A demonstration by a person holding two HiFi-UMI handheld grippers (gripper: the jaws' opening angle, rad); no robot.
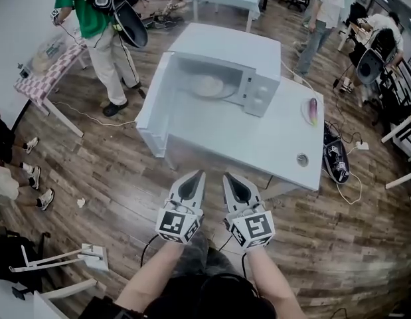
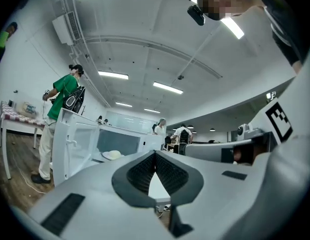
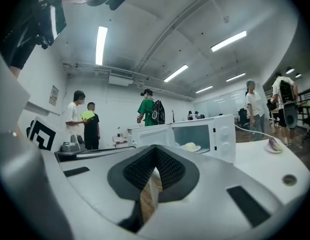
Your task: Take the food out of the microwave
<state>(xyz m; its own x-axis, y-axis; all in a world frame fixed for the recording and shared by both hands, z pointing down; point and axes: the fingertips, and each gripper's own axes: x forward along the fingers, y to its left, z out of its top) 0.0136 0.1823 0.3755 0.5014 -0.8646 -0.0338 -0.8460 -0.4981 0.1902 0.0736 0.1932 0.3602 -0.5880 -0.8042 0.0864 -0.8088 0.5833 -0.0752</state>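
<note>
We hold the left gripper [image 1: 197, 176] and right gripper [image 1: 230, 178] side by side at the white table's [image 1: 258, 145] near edge, jaws closed on nothing. Farther off, the food [image 1: 208, 85] sits inside the open microwave [image 1: 222, 52].

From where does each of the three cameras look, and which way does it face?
Head view: on the person's head, steeply down at the open microwave on the table; forearms, left gripper and right gripper show.
Left gripper view: on the left gripper, level toward the microwave; its shut jaws show.
Right gripper view: on the right gripper, likewise; shut jaws show.
Both share the pale food inside.
</note>
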